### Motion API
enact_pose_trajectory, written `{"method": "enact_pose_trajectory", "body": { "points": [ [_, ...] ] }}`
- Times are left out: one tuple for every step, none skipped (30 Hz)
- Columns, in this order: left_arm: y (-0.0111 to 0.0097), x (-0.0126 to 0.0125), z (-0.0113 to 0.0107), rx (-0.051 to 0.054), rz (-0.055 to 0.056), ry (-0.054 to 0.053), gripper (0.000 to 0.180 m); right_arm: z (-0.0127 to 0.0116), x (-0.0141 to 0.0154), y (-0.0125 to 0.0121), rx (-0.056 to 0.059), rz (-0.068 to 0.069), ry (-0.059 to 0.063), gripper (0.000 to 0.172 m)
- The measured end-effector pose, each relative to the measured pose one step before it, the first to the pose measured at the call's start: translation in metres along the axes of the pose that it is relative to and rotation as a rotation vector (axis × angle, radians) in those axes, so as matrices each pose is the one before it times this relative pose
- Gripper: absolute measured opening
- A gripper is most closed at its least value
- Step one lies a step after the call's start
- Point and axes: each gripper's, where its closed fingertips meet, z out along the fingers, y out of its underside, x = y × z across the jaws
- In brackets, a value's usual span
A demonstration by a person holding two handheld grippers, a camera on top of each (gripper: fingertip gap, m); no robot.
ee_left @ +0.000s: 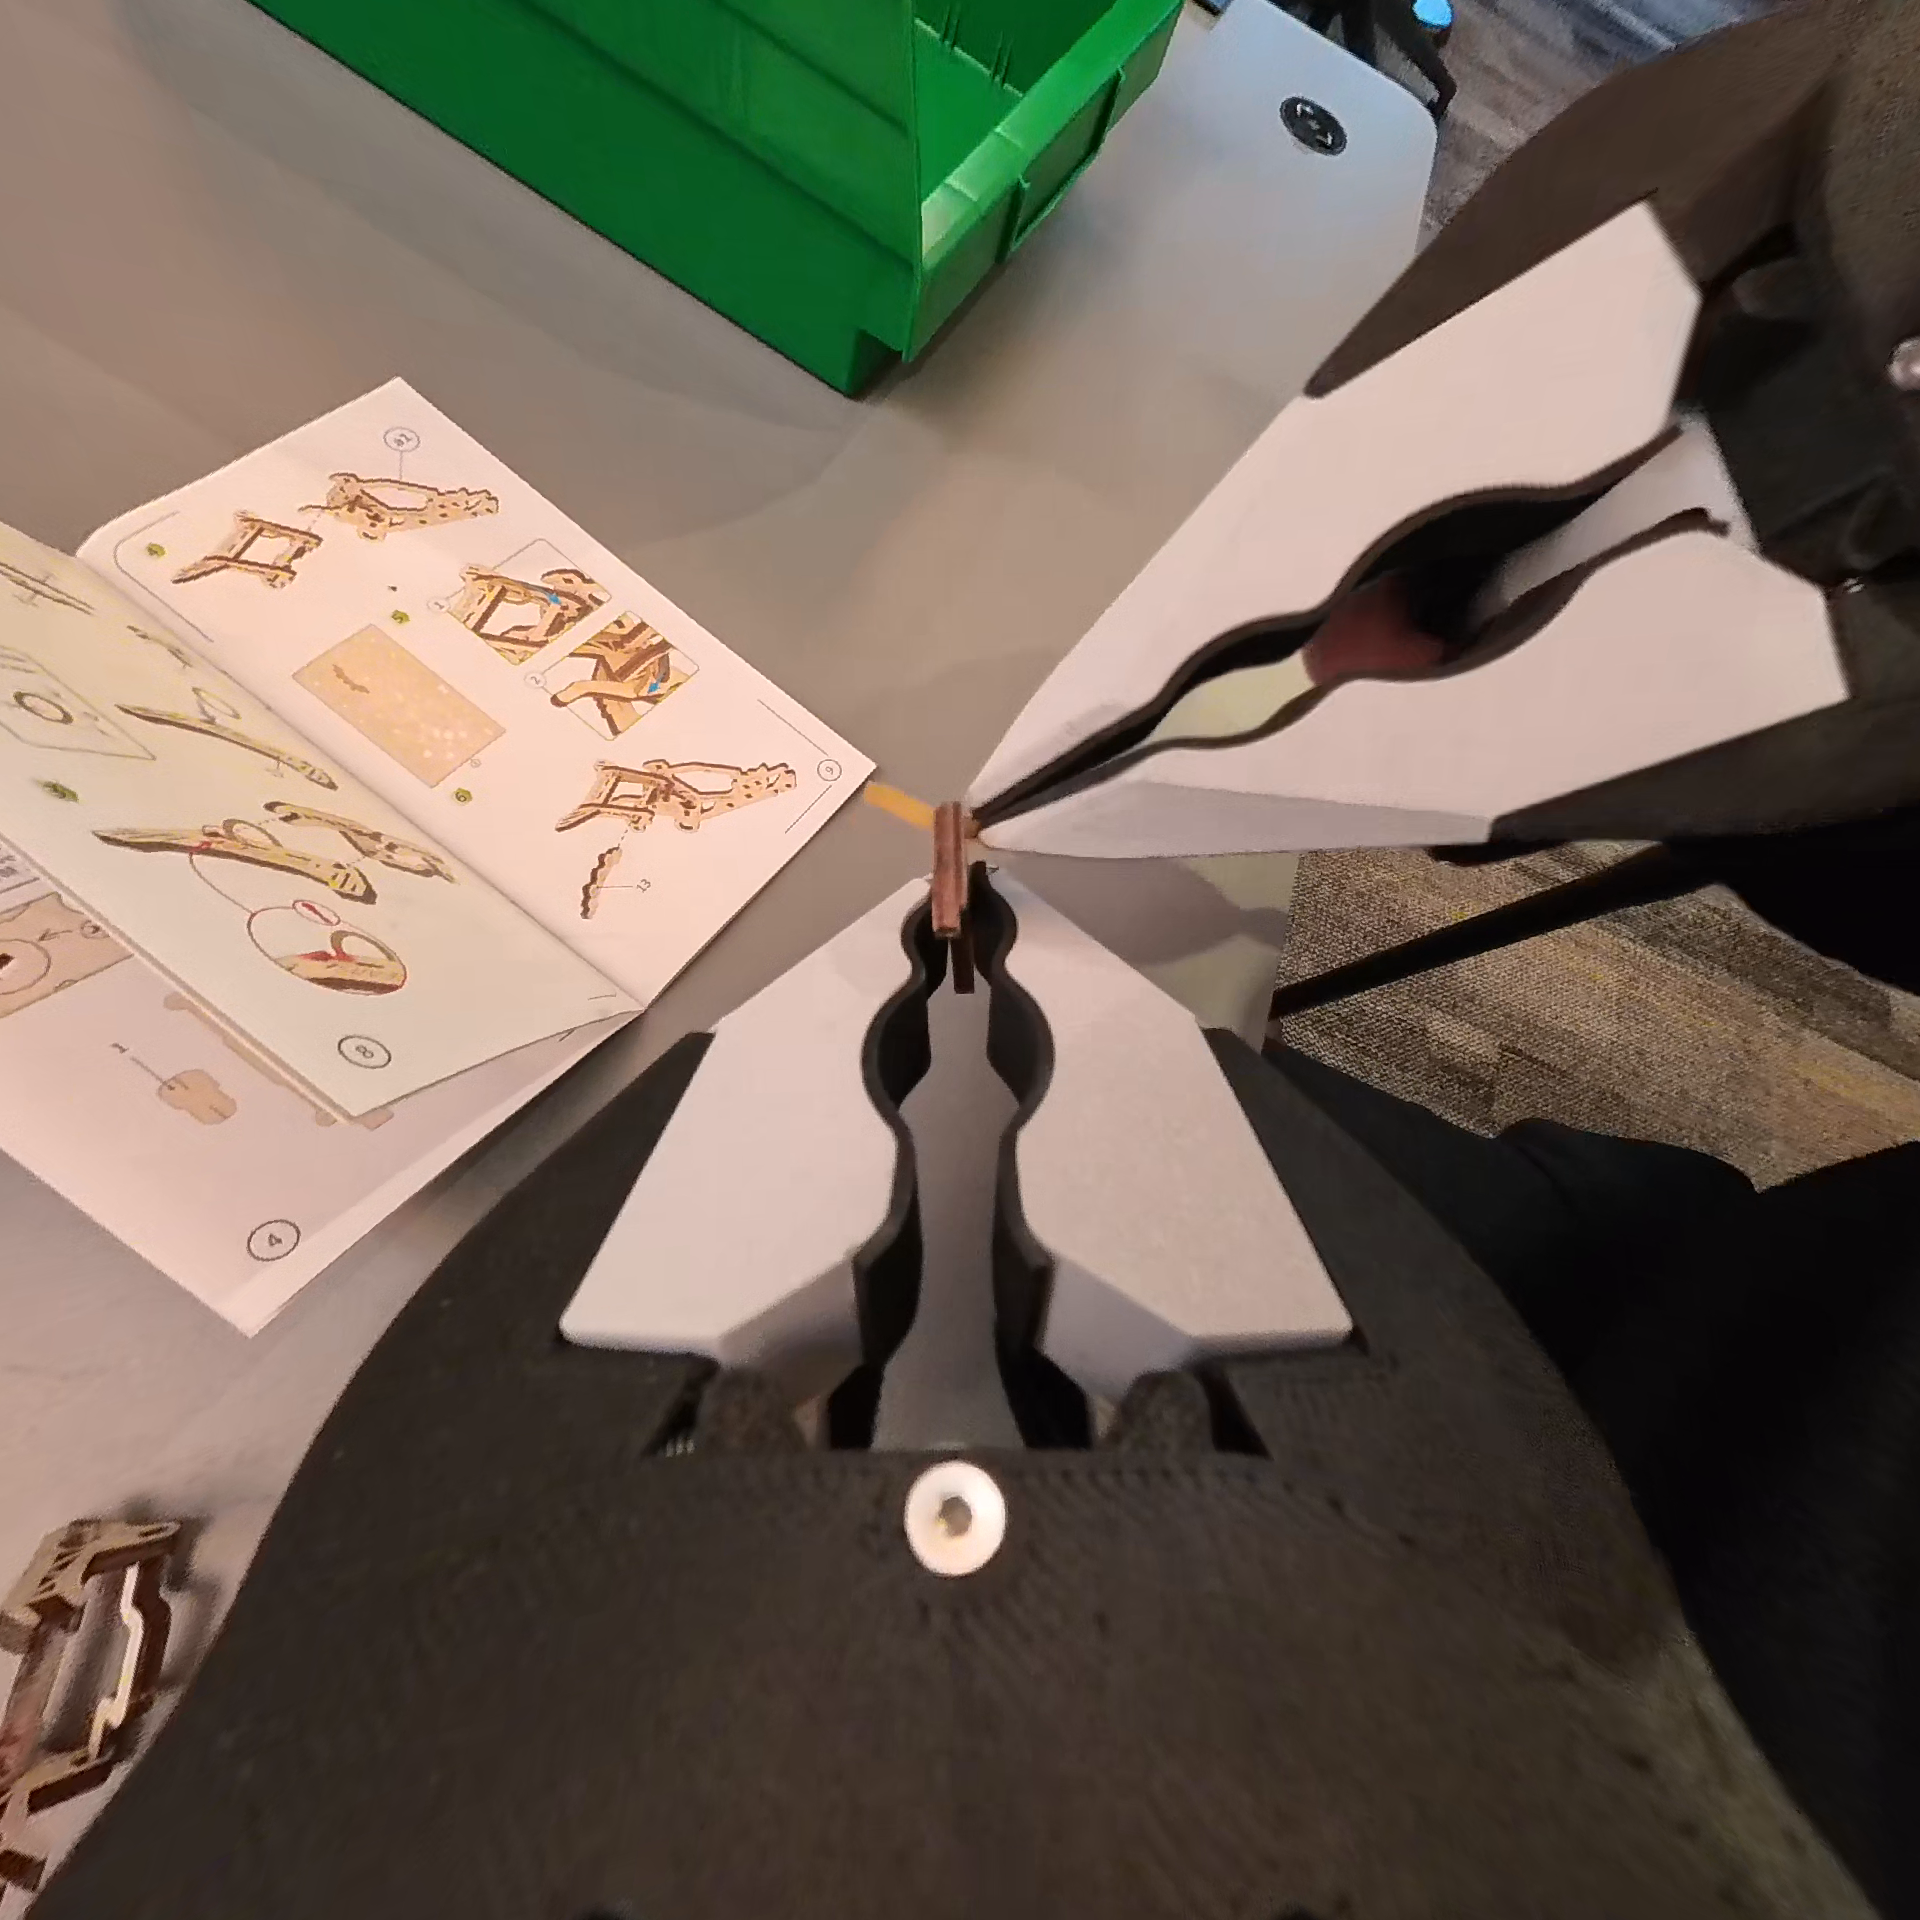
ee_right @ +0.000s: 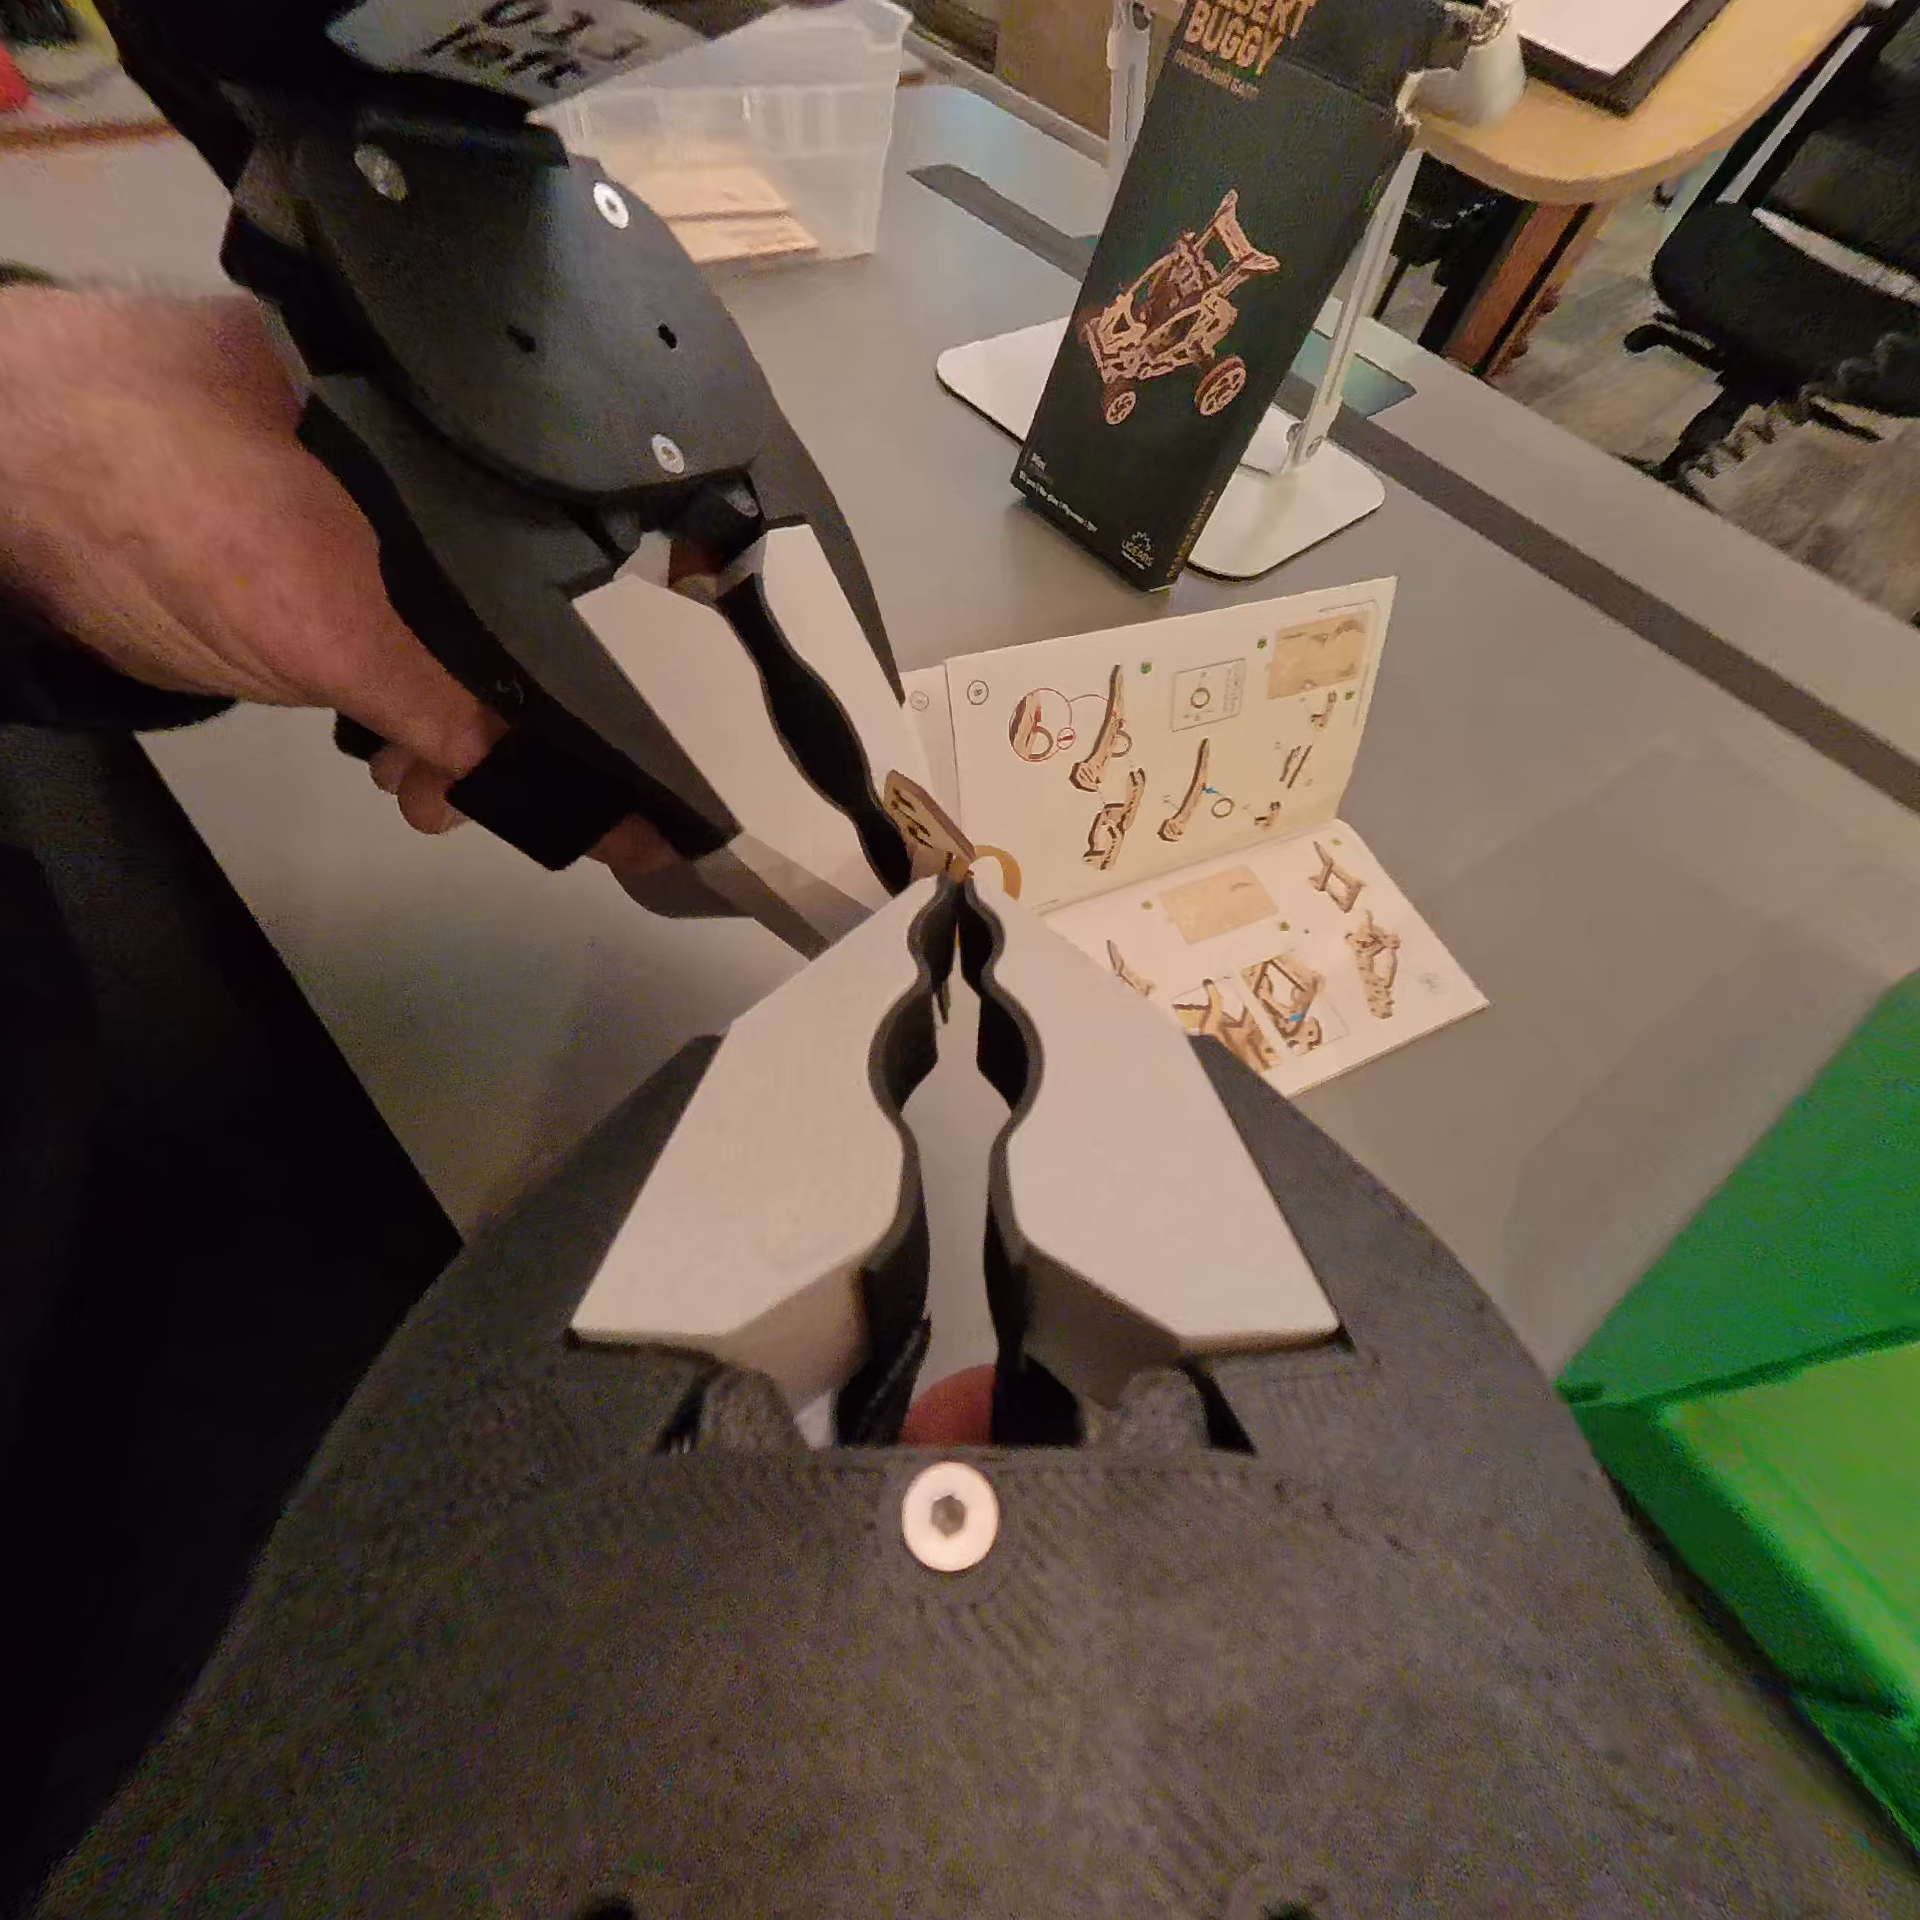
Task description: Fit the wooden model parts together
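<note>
My left gripper (ee_left: 951, 906) is shut on a small flat wooden part (ee_left: 948, 878), seen edge-on and held above the grey table (ee_left: 623, 343). In the right wrist view the left gripper (ee_right: 914, 868) comes in from the upper left with the same pale wooden part (ee_right: 920, 821) at its tips. My right gripper (ee_right: 953, 891) is shut on a thin yellow band (ee_right: 1006, 868), which curls out just past the wooden part. In the left wrist view the right gripper (ee_left: 977, 828) comes from the upper right, tips against the part, and the band (ee_left: 894, 805) sticks out on the far side.
An open instruction booklet (ee_left: 416, 779) (ee_right: 1195, 831) lies on the table. A green bin (ee_left: 727, 156) (ee_right: 1766, 1351) stands beside it. A dark model box (ee_right: 1174, 312), a stand base (ee_right: 1299, 488) and a clear tub (ee_right: 748, 156) stand farther back. A partly built wooden assembly (ee_left: 73, 1662) lies near the left. Left and right tips are no more than a few centimetres apart.
</note>
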Motion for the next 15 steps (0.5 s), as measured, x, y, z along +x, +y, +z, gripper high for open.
{"method": "enact_pose_trajectory", "body": {
  "points": [
    [0.00027,0.00012,0.00003,-0.0023,-0.0004,-0.0015,0.001,-0.00047,0.00099,-0.00006,-0.011,-0.0277,0.0186,0.0],
    [0.00002,0.00034,0.00003,-0.0019,0.0,-0.0008,0.001,-0.00034,0.00055,0.00001,-0.0132,-0.0274,0.0172,0.0],
    [0.00031,-0.00005,-0.00007,-0.0036,0.0023,-0.0038,0.001,-0.00032,-0.0008,-0.00007,-0.0126,-0.0255,0.0083,0.0],
    [0.0004,-0.00025,0.00009,-0.0037,0.0038,-0.0064,0.001,-0.00011,-0.00076,-0.00028,-0.0095,-0.02,0.0088,0.0],
    [-0.00006,0.00017,-0.00002,-0.0009,0.0032,-0.0027,0.001,-0.0001,-0.00003,0.00008,-0.0112,-0.0204,0.0121,0.0],
    [0.00012,0.00037,0.00009,-0.0012,0.0013,-0.0018,0.001,0.00009,-0.00044,0.00017,-0.01,-0.0192,0.0087,0.0],
    [0.00006,0.00029,0.00005,-0.0004,0.0014,-0.0016,0.001,-0.00005,0.00009,-0.00052,-0.0053,-0.0116,0.0096,0.0],
    [0.00015,-0.00007,-0.00015,-0.0006,0.0004,-0.0025,0.001,0.00002,0.00026,-0.00039,-0.0053,-0.0118,0.0112,0.0],
    [0.00034,0.00005,-0.00032,-0.0009,0.001,-0.0019,0.001,0.00028,-0.00082,-0.00025,-0.0076,-0.0163,0.0072,0.0],
    [0.0005,-0.0001,-0.00034,-0.0011,0.0019,-0.0023,0.001,0.00046,-0.00111,-0.00045,-0.0073,-0.0218,0.0077,0.0],
    [0.00079,-0.0002,-0.00057,-0.0022,0.0014,-0.0032,0.001,0.00065,-0.00154,-0.00057,-0.008,-0.0191,0.0053,0.0],
    [0.00149,-0.00056,-0.0007,-0.0046,0.0025,-0.0053,0.001,0.00093,-0.00191,-0.00015,-0.0096,-0.0097,-0.0019,0.0],
    [0.00206,-0.00049,-0.00118,-0.0042,0.002,-0.0059,0.001,0.00091,-0.00252,-0.0007,-0.0044,-0.0021,-0.0107,0.0],
    [0.00225,0.00025,-0.00192,-0.002,-0.0042,-0.0029,0.001,0.00063,-0.00285,-0.0014,0.0001,0.008,-0.0162,0.0],
    [0.00231,0.00074,-0.00306,0.0036,-0.0082,-0.0016,0.001,0.00012,-0.00277,-0.00247,0.0044,0.005,-0.0119,0.0]
  ]
}}
